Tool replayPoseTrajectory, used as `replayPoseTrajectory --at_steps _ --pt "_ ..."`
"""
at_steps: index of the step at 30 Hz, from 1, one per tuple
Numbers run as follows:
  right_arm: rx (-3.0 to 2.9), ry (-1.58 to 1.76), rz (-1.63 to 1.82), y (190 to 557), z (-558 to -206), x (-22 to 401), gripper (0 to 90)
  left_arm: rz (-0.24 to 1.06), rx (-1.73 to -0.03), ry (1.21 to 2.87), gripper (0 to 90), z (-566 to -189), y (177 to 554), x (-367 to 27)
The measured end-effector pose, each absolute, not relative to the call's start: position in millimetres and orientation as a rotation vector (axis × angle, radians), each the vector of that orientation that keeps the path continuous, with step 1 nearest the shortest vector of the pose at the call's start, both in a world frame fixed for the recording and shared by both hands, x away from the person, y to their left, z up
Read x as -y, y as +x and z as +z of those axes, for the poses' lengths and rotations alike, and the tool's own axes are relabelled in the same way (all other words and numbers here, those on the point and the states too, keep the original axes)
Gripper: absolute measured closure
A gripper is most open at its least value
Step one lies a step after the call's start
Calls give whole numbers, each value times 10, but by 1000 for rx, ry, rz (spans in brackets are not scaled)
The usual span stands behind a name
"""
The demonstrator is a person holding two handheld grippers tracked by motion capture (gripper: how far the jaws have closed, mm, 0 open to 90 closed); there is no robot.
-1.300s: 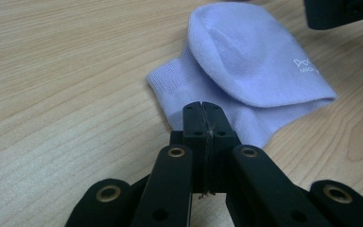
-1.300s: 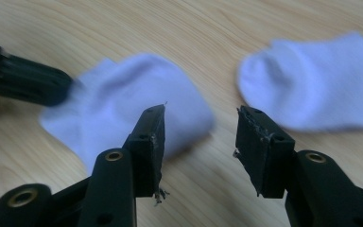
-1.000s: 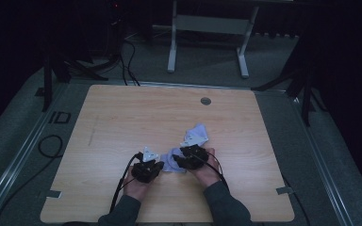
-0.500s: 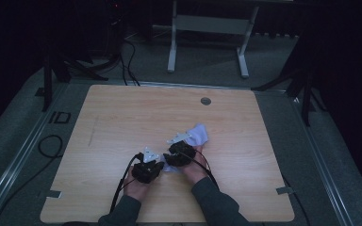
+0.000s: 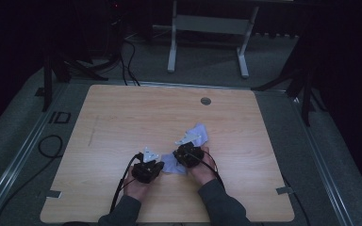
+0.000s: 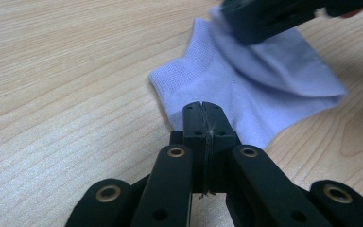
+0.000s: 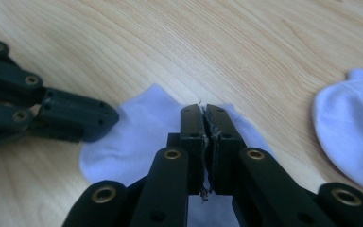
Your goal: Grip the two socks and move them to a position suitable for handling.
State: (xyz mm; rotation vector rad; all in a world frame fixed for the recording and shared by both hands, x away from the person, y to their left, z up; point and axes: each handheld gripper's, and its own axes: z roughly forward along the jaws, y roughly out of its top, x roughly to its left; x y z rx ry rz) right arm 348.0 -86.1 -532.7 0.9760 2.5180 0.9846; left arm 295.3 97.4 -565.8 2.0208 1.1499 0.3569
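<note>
Two hand-held grippers meet over a pale lavender sock (image 5: 173, 165) lying flat on a wooden table (image 5: 122, 122). The left gripper (image 6: 202, 109) has its jaws pressed fully together, tips resting at the sock's near edge; whether any fabric is pinched there cannot be told. The sock spreads away ahead of it and to its right. The right gripper (image 7: 203, 113) has just been closing its jaws, and they now stand together with a sliver of the sock's fabric caught between them; the sock lies beneath and on both sides of its tips. A second sock (image 7: 354, 127), whiter, lies well to the right of the right gripper.
</note>
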Motion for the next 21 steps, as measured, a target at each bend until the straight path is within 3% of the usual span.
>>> replayPoseTrajectory --at_steps 9,21 --pt "-2441 1053 1052 3337 -5228 1309 865 356 -1150 2025 892 -5656 2950 -974" --pt "-2396 1156 998 3160 -5351 1832 862 356 -1150 2029 892 -5655 2950 -977"
